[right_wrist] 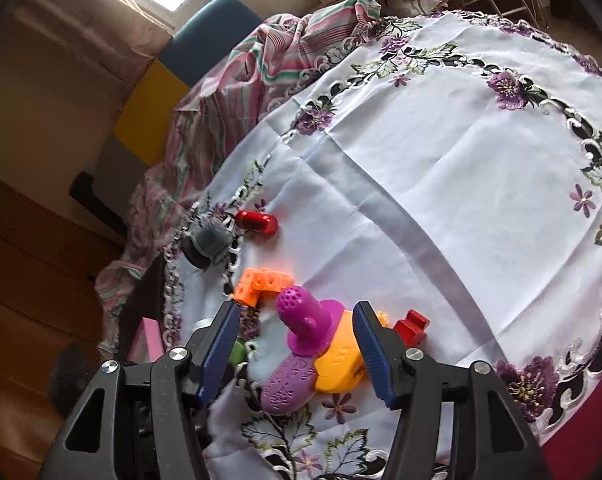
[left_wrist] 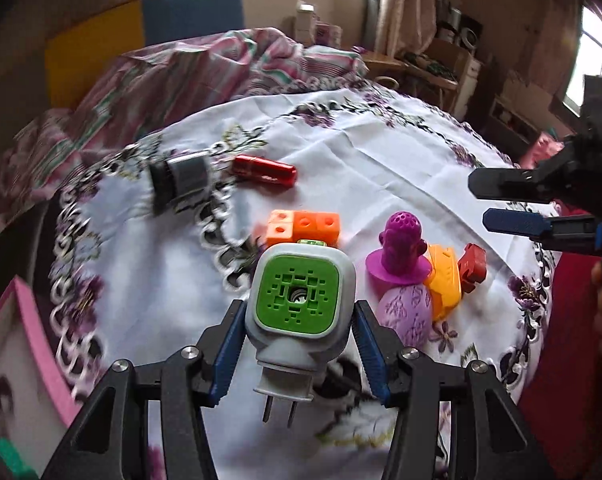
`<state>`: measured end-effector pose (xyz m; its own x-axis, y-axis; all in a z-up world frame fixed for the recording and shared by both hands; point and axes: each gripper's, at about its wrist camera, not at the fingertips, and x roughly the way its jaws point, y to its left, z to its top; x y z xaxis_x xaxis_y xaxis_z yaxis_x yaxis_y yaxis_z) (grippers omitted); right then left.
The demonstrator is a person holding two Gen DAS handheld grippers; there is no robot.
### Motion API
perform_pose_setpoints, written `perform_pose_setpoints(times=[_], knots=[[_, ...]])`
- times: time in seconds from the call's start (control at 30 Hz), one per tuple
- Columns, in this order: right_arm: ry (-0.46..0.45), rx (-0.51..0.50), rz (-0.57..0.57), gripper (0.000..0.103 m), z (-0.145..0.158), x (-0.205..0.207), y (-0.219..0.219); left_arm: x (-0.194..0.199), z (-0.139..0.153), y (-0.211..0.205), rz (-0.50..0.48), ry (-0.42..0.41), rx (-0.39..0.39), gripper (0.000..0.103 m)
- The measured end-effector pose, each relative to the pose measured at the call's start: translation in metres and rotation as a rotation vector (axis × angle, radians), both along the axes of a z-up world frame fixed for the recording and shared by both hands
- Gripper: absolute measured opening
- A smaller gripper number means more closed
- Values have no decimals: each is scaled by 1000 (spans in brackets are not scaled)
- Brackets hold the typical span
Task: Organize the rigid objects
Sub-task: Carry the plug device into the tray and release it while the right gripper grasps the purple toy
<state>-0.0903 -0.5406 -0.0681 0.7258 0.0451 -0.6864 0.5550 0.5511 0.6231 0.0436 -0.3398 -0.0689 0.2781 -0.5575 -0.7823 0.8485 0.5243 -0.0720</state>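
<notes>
My left gripper [left_wrist: 299, 310] is shut on a grey plug-in device with a green face [left_wrist: 299, 300], held above the cloth, prongs toward the camera. Beyond it lie orange cubes [left_wrist: 305, 226], a magenta figure [left_wrist: 401, 256], a lilac egg [left_wrist: 407, 316], an orange piece [left_wrist: 445, 280], a red piece [left_wrist: 473, 266], a red cylinder [left_wrist: 265, 170] and a grey roller [left_wrist: 183, 180]. My right gripper [right_wrist: 297, 338] is open, hovering over the magenta figure [right_wrist: 307, 320], the lilac egg [right_wrist: 289, 384] and the orange piece [right_wrist: 341, 364]; it shows at the right of the left wrist view [left_wrist: 481, 200].
A white embroidered cloth [right_wrist: 441, 160] covers the round table. A pink box [left_wrist: 17, 344] stands at the left edge. A striped blanket [left_wrist: 205, 68] lies behind the table. Shelves and cartons stand at the far right.
</notes>
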Motion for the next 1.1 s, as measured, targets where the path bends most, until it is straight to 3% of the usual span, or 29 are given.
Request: perform_pose_setpoints(times=[0.33,0.5,0.77,1.0,1.1], knots=[[154,-144,27,60,3,14,17,-13,21,61,125,6,-67,54],[241,-258,65,60,7,26,35,-17,33,89,167,6,-103,54],[305,-462,175,60,10,51,78,-18,40,136,247,6,-129,54],[163,-297,85,60,16,43,42,-12,37,178,338,29,-135,54],[151,-266,50,60,17,42,28,-10,35,194,368,42,-141,54]])
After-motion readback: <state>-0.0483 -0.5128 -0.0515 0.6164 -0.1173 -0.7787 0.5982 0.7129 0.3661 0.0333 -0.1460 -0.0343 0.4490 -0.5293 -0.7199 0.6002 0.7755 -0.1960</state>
